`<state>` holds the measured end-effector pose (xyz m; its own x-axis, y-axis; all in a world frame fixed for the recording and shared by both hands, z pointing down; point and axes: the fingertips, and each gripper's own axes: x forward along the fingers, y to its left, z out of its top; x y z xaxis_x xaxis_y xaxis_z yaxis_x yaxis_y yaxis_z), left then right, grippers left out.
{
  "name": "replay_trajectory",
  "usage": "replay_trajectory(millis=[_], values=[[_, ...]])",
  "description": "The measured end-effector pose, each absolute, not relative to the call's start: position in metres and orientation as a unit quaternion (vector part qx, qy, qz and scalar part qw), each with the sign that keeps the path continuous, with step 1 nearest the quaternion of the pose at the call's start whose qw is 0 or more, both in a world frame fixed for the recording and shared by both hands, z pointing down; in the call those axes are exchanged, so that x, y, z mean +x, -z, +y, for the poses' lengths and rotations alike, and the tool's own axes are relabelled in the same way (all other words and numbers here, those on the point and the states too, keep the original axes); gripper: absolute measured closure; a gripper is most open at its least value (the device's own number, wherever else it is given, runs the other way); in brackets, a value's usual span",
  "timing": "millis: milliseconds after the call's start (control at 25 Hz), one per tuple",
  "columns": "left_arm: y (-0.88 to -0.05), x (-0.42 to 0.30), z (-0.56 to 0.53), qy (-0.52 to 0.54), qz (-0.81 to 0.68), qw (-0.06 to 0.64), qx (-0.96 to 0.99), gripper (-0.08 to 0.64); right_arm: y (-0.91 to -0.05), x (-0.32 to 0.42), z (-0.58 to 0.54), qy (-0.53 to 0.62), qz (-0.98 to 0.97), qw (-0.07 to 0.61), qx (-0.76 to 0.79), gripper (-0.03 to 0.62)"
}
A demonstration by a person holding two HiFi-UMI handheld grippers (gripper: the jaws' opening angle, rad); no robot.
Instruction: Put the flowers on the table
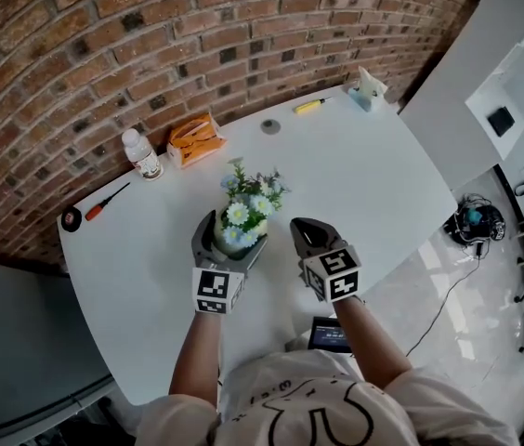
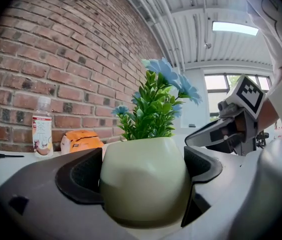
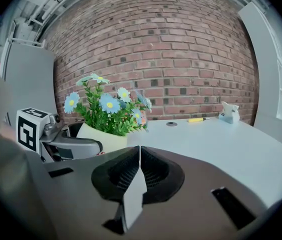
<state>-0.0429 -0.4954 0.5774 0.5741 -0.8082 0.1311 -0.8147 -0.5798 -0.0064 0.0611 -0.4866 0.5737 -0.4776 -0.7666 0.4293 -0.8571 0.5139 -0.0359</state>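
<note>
Ribbed left claw (image 2: 142,170) around smooth rounded flowerpot (image 2: 143,191)

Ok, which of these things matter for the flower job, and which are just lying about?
Job: potted flowers, clamped in left gripper; white table; right gripper, shut, empty.
Lying about: bottle, orange packet, screwdriver, yellow pen, grey disc, small white figurine.

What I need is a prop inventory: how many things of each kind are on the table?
Flower pot: 1
Bottle: 1
Orange packet: 1
Screwdriver: 1
Black round item: 1
Grey disc: 1
Yellow pen: 1
Pale figurine: 1
Total: 8
</note>
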Motion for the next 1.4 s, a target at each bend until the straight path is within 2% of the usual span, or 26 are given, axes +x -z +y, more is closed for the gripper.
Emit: replay_trajectory(millis=[240,600,920,1400], values=[[-0.584,-0.042,-0.496,-0.071,-0.447,0.033,0.891,0.055,-0.581,0.06,-0.487,-0.132,-0.85,0.186,0.475,0.572],[-0.596,-0.045,-0.497,-0.127,-0.467,-0.005,0.875,0.057,-0.587,0.067,-0.484,-0.136,-0.849,0.183,0.477,0.572],[-0.616,-0.052,-0.501,-0.135,-0.469,0.073,0.87,0.057,-0.593,0.07,-0.484,-0.138,-0.849,0.177,0.478,0.572],[-0.605,-0.059,-0.488,-0.107,-0.5,0.078,0.856,0.055,-0.586,0.072,-0.471,-0.13,-0.857,0.177,0.467,0.572]])
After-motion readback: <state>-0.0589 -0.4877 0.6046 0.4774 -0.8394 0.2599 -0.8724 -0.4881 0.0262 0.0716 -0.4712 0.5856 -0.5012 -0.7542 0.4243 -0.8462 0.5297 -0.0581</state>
